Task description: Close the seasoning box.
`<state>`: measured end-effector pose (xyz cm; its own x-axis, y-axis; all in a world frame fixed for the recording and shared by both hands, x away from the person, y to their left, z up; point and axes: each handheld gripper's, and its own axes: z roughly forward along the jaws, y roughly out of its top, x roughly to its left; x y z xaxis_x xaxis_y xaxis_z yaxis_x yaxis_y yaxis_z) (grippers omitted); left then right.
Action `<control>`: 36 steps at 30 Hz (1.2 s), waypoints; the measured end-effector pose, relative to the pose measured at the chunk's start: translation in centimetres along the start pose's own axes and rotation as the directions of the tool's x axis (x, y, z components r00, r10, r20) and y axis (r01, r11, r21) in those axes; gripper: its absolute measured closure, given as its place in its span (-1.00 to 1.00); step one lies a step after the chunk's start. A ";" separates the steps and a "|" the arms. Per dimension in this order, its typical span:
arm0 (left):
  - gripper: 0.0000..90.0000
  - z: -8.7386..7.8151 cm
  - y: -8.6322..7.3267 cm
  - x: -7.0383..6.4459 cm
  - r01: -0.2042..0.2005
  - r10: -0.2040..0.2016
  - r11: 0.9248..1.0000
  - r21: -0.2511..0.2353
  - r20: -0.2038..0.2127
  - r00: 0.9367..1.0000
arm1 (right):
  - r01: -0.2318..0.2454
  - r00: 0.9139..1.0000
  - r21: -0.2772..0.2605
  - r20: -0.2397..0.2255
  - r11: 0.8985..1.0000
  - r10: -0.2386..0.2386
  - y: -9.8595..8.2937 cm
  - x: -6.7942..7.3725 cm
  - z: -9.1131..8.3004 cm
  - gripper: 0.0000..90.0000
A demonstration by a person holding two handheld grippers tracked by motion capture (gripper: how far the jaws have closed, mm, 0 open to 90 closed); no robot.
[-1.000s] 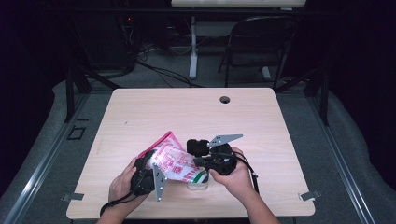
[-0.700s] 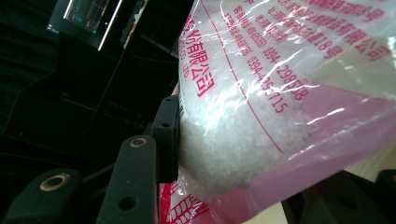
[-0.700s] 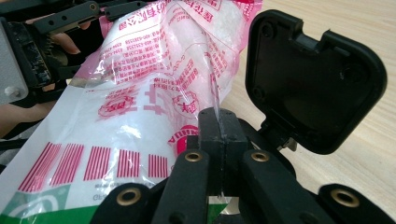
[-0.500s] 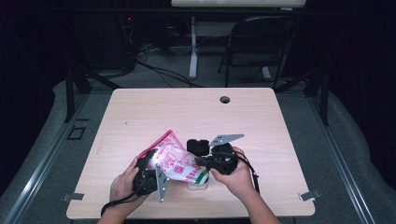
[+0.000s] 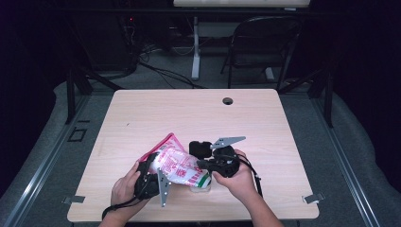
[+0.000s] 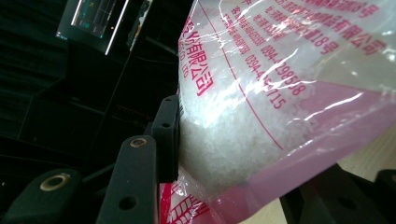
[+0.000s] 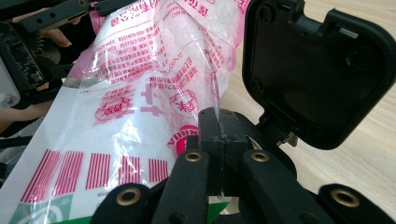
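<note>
High view, near edge of table point(image 5: 142, 113): left gripper point(image 5: 150, 177) at 7 o'clock, clamped on the lower part of the plastic bag point(image 5: 177, 165) of white granules (pink-red print). Right gripper point(image 5: 208, 164) at 5 o'clock, jaws pinched together on a fold of the bag's film. Bag held tilted between both, just above the tabletop. Farther, at 12 o'clock: cable hole point(image 5: 228, 100), folding chair point(image 5: 265, 47).

High view overhead facing forward-down, far, both gripper views close-up, all sharing the bag point(image 5: 178, 166)
</note>
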<state>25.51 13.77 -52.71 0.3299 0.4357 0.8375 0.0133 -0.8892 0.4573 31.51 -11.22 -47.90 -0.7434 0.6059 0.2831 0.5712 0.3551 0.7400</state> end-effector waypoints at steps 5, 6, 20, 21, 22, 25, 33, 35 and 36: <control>0.36 0.0 -0.1 -0.1 -0.004 0.004 1.000 0.001 -0.003 1.000 | 0.007 1.000 0.006 0.002 1.000 -0.007 0.0 0.0 0.0 1.00; 0.36 0.0 -0.1 0.0 -0.012 0.012 1.000 -0.004 -0.009 1.000 | 0.007 1.000 0.005 0.002 1.000 -0.007 0.0 0.0 0.1 1.00; 0.37 -0.2 0.2 0.1 -0.057 0.058 0.998 0.006 -0.038 0.998 | 0.007 1.000 0.002 0.003 1.000 -0.007 -0.1 0.0 0.1 1.00; 0.37 -0.2 0.3 0.2 -0.059 0.059 0.998 0.007 -0.037 0.998 | 0.007 1.000 0.001 0.004 1.000 -0.007 -0.1 0.1 0.1 1.00; 0.37 -0.2 0.3 0.2 -0.064 0.065 0.998 0.008 -0.036 0.997 | 0.004 1.000 -0.001 0.003 1.000 -0.004 -0.2 0.1 0.1 1.00; 0.37 -0.3 0.4 0.2 -0.079 0.080 0.997 0.012 -0.041 0.996 | 0.001 1.000 -0.002 0.006 1.000 -0.001 -0.2 0.1 0.1 1.00; 0.37 -0.4 0.6 0.4 -0.110 0.111 0.994 0.021 -0.033 0.993 | 0.003 1.000 0.003 0.004 1.000 -0.003 -0.2 0.0 0.0 1.00; 0.37 -0.5 0.7 0.4 -0.127 0.128 0.992 0.022 -0.039 0.991 | 0.003 1.000 0.004 0.005 1.000 -0.003 -0.3 -0.1 0.1 1.00; 0.37 -0.5 0.7 0.5 -0.132 0.133 0.991 0.021 -0.041 0.990 | 0.001 1.000 0.003 0.007 1.000 -0.001 -0.3 0.0 0.1 1.00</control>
<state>25.22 13.42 -51.81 0.2894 0.3192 0.9024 -0.0102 -0.9417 0.3364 31.41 -11.28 -48.15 -0.7416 0.6105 0.2780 0.5715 0.3580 0.7384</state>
